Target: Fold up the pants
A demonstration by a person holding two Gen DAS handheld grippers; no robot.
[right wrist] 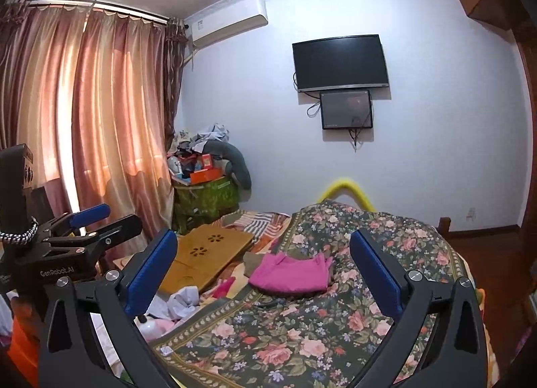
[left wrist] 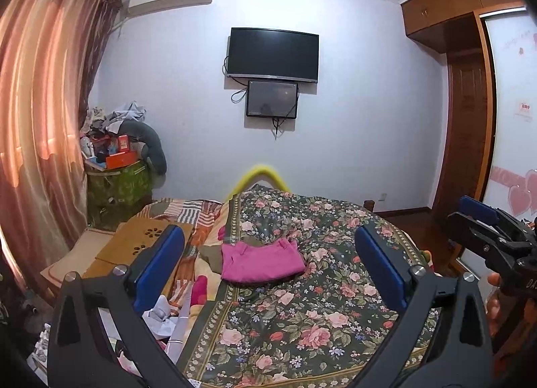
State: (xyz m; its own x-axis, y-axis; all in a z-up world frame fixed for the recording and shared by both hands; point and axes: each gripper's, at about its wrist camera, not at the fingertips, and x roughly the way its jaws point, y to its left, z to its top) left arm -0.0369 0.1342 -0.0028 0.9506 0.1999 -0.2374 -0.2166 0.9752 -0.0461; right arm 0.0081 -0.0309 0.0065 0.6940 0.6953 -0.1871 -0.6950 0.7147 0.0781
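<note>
A pair of pink pants (left wrist: 261,262) lies folded into a small flat packet on the dark floral bedspread (left wrist: 302,321), waistband toward the far side. It also shows in the right wrist view (right wrist: 290,272). My left gripper (left wrist: 268,263) is open and empty, held above the bed, with the pants seen between its blue pads. My right gripper (right wrist: 265,269) is open and empty too, held back from the pants. The right gripper shows at the right edge of the left wrist view (left wrist: 483,220). The left gripper shows at the left edge of the right wrist view (right wrist: 87,223).
A wooden lap desk (right wrist: 204,260) lies on the left side of the bed, with crumpled white cloth (right wrist: 181,302) and other laundry beside it. A cluttered green bin (right wrist: 204,193) stands by the curtains (right wrist: 84,119). A TV (right wrist: 340,64) hangs on the far wall. A wardrobe (left wrist: 470,119) stands at the right.
</note>
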